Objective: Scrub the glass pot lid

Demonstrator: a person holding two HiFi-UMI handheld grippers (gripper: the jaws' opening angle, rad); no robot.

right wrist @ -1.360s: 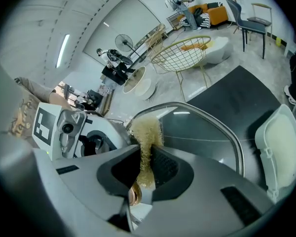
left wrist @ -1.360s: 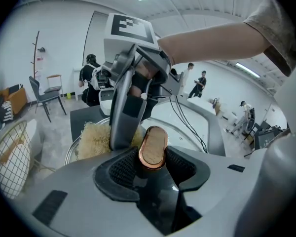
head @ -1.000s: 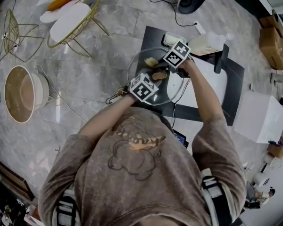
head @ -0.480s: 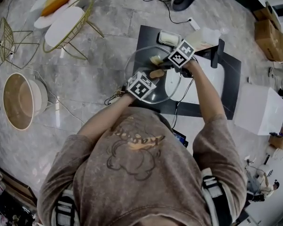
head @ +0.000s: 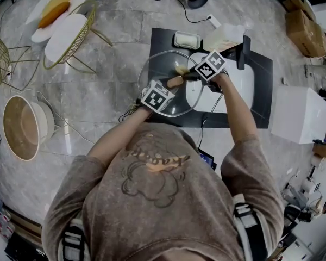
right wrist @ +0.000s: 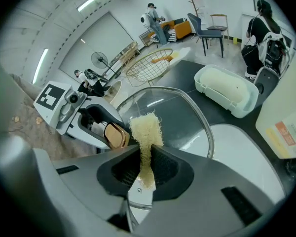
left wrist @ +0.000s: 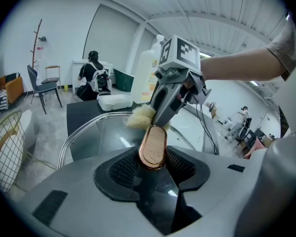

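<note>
The left gripper (left wrist: 153, 166) is clamped on the copper-edged knob (left wrist: 153, 146) at the centre of the glass pot lid (right wrist: 180, 113), pads pressed on both sides of it, so the lid hangs off that gripper w/ its dome facing up & away from the person. The lid is up over the left part of the black counter (head: 158, 43), its right edge overlapping the white basin (head: 242, 88) set into it. The right gripper (right wrist: 146, 168) comes in from the far side, jaws pinched tight on a pale yellow fibrous scrubber (right wrist: 146, 127); the tuft sticks out past the jaw tips and sits on the glass just beyond the knob, i.e. the two grippers are nearly nose to nose w/ the knob between them. Can't tell how hard the tuft presses on the glass. Behind the lid on the counter are a white tray (head: 186, 39) & a pale bottle (head: 224, 37), well apart from both grippers.
</note>
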